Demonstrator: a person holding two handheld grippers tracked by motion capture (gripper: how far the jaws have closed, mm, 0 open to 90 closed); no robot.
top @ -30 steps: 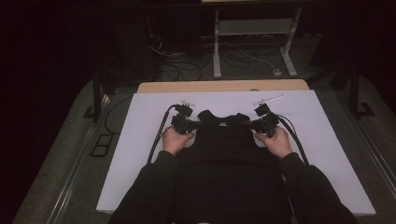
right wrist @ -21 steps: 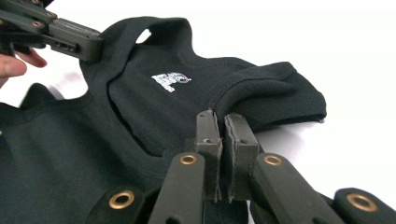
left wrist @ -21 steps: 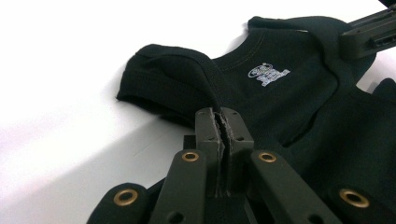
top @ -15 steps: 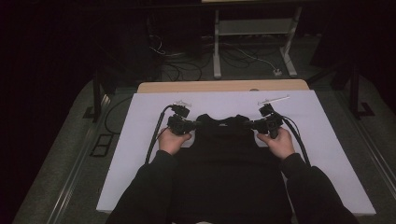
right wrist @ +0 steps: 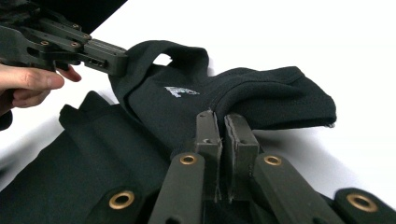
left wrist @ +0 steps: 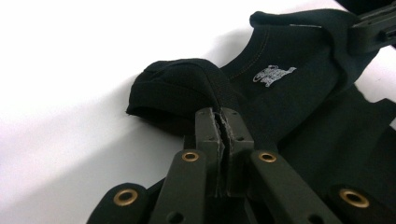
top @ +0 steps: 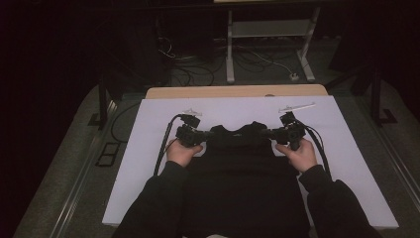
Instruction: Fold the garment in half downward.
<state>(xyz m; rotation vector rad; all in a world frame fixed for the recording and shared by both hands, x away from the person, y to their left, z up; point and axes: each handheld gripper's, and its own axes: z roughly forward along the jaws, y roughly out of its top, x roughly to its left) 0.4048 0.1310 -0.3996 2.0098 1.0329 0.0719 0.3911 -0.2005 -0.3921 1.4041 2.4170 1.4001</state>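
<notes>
I see the white table surface (top: 148,163) running from the near edge to the far edge, and on it my black garment (top: 242,178) spreads down its middle, the collar end toward the far edge and the lower part reaching the near edge between my forearms. A small pale print (left wrist: 273,74) sits inside the neck. My left gripper (top: 198,136) is clenched on the garment's left shoulder fold, cloth pinched between the pads. My right gripper (top: 274,134) grasps the right shoulder fold the same way, lifting it slightly off the surface.
</notes>
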